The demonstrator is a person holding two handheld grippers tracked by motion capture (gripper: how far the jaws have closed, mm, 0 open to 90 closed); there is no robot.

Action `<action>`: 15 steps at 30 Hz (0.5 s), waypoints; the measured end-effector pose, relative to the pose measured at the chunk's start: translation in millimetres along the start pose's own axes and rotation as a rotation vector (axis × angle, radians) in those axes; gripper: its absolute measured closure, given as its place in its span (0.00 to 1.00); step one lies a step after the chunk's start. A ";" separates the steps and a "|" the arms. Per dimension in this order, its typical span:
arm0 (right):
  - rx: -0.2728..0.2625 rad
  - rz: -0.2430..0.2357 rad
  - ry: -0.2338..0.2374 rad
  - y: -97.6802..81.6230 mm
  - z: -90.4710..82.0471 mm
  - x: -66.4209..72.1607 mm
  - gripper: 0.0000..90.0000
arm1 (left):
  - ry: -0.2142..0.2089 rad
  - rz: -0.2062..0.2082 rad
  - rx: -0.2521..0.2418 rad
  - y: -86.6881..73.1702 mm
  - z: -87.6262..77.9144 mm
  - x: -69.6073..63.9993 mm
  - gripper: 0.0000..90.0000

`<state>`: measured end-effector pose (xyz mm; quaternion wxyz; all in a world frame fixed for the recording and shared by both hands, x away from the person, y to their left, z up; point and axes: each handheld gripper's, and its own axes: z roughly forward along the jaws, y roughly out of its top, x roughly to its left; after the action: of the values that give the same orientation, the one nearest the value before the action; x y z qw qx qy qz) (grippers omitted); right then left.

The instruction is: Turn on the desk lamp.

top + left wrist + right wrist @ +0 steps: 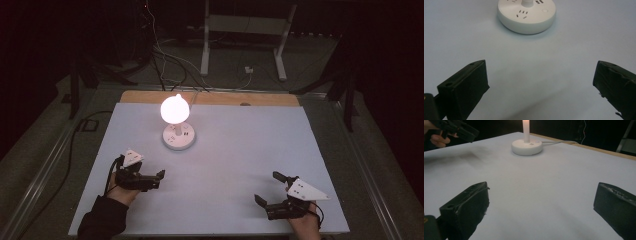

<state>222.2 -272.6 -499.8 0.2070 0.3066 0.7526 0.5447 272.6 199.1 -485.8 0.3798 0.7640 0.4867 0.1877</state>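
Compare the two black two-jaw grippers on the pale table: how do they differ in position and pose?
The left gripper sits nearer the round white socket base with its glowing lamp; the right gripper sits farther away, close to the near edge of the pale table. The left gripper's grey plate looks smaller in the high view than the right gripper's. Both are open and hold nothing.
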 end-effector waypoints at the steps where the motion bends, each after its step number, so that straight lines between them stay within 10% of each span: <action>1: 0.000 0.001 -0.001 0.0 0.0 -0.2 0.00 | 0.001 0.003 -0.001 -2.8 -2.1 0.4 0.01; 15: 0.006 -0.001 -0.004 -0.5 0.5 0.0 0.00 | 0.013 0.009 0.026 -40.0 -21.5 5.7 0.01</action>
<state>222.3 -272.3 -500.4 0.2081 0.3080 0.7539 0.5417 237.0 222.2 -503.0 0.3656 0.7699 0.4881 0.1880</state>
